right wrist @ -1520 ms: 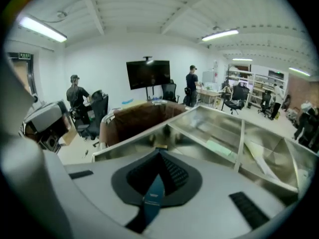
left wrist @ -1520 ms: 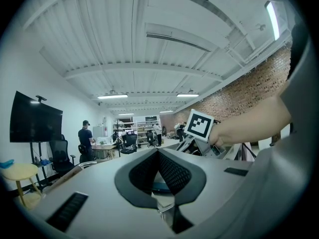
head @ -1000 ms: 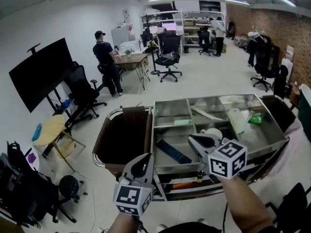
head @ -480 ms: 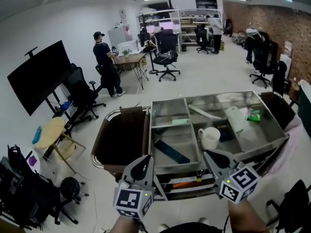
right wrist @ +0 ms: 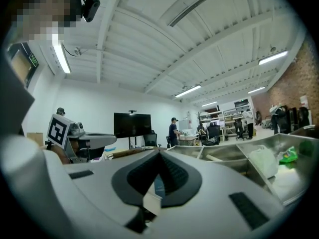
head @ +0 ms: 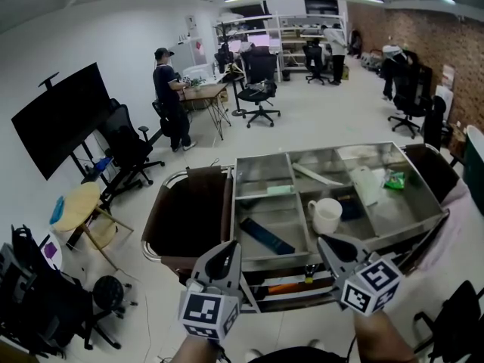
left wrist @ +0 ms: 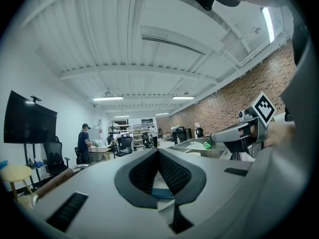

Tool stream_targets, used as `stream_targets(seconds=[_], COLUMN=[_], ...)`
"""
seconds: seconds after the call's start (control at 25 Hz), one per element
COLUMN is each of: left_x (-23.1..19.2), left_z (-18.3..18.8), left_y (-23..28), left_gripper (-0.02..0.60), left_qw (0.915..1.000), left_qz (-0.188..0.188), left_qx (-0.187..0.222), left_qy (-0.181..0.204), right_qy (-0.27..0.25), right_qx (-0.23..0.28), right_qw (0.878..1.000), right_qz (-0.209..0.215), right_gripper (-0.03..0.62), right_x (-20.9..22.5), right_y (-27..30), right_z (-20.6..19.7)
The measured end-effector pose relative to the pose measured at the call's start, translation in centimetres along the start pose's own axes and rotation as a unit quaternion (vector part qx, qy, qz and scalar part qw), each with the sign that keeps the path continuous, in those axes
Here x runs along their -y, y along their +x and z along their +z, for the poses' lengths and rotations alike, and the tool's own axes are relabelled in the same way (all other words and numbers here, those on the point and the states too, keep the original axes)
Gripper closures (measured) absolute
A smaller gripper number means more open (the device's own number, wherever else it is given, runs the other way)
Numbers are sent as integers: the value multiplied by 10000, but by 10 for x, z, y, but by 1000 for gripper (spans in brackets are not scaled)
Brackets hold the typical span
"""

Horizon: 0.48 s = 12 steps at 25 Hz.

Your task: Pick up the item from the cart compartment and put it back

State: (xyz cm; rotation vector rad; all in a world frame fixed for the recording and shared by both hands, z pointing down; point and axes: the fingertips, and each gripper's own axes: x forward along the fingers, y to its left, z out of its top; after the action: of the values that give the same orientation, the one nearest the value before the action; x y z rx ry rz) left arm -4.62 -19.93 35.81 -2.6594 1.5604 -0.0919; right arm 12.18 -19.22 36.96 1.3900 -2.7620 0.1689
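Observation:
A steel cart point(head: 249, 259) with several open compartments stands below me. A white mug point(head: 326, 215) sits upright in the middle compartment. A flat blue item point(head: 268, 237) lies in the front left compartment. My left gripper point(head: 224, 249) hangs at the cart's near edge, shut and empty. My right gripper point(head: 330, 243) is just short of the mug, near the front rim, also shut with nothing in it. In the left gripper view the jaws point(left wrist: 158, 151) meet, and the right gripper point(left wrist: 239, 133) shows at the right. In the right gripper view the jaws point(right wrist: 160, 153) are pressed together.
A white packet point(head: 368, 186) and a green packet point(head: 395, 181) lie in the right compartments, a pale green bar point(head: 283, 190) in a back one. A brown bin point(head: 193, 214) hangs on the cart's left end. A person point(head: 170, 97), office chairs and desks stand farther off.
My right gripper has pulled back from over the mug toward the cart's near edge, and the whole mug now shows. The left gripper has barely moved.

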Motion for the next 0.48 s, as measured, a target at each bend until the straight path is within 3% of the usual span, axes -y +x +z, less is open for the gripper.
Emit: stream_targets(seconds=[0.48], left_x=[4], left_z=[2], left_y=[1], left_gripper=[583], left_qw=[10000], left_qz=[-57], left_qx=[8], left_qy=[5], right_qy=[32], right_qx=[-157], right_qw=[9999], right_qz=[26], right_gripper=[588], right_x=[-2], right_y=[2], right_z=[-7])
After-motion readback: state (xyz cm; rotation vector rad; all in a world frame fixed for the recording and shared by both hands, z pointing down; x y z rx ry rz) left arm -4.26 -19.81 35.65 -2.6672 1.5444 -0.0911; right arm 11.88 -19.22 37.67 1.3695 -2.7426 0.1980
